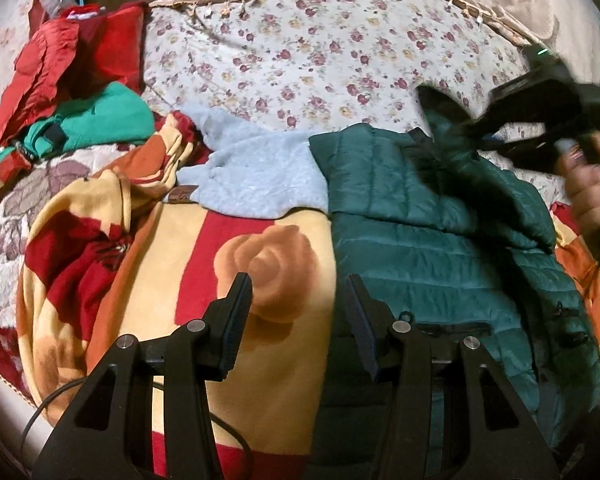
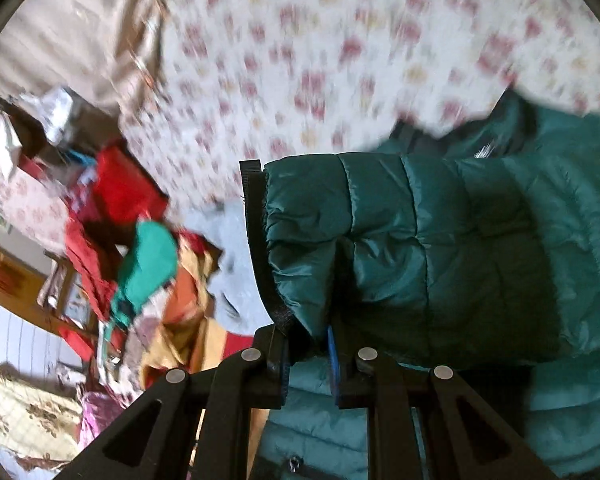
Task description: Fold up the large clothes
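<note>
Fingers of the right gripper (image 2: 308,360) are clamped on the cuff of the dark green puffer jacket (image 1: 440,240), which lies on the blanket (image 1: 220,240) on the bed; the left gripper (image 1: 298,308) hangs apart, empty. The slippery sleeve (image 2: 400,248) may slide out. A small white label inside the collar is unreadable.

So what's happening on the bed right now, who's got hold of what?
A person is folding a dark green puffer jacket spread on a patterned blanket. The right gripper is shut on the jacket's sleeve cuff and holds it lifted above the jacket body; the blur suggests it is moving. The left gripper is open, holding nothing, over the jacket's left edge. A grey garment lies beside the jacket, and a red and green pile lies further left.
</note>
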`<action>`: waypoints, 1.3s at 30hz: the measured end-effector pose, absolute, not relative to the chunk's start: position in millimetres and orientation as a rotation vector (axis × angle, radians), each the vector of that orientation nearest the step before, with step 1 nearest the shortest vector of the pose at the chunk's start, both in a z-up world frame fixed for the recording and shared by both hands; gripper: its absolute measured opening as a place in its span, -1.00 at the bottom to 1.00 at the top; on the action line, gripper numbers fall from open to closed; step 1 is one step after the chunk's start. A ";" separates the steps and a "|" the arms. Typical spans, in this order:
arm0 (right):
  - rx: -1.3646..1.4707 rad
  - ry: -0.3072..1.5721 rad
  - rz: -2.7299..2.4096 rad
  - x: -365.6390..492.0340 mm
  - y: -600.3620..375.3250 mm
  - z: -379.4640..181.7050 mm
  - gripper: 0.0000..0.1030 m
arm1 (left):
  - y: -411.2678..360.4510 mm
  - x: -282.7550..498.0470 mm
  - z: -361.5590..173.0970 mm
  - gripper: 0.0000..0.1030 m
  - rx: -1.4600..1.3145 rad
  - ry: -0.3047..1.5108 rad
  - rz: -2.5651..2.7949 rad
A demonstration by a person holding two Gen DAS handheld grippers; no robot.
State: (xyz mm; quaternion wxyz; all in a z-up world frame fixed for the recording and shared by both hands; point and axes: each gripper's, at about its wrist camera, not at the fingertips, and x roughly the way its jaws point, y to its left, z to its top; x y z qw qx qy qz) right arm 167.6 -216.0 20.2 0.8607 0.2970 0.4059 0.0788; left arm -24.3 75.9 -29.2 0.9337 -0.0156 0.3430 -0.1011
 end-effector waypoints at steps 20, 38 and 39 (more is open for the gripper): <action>0.652 0.789 0.184 172.9 -199.2 -4.0 -0.16 | 84.9 -22.7 -21.0 -0.07 -0.075 0.697 -0.179; 0.441 0.754 -0.266 61.8 -385.0 0.3 -0.16 | -28.5 89.7 37.2 0.14 0.059 0.749 -0.335; 0.447 0.761 -0.266 64.5 -389.7 -2.7 -0.16 | -35.7 103.3 28.9 0.14 0.065 0.780 -0.335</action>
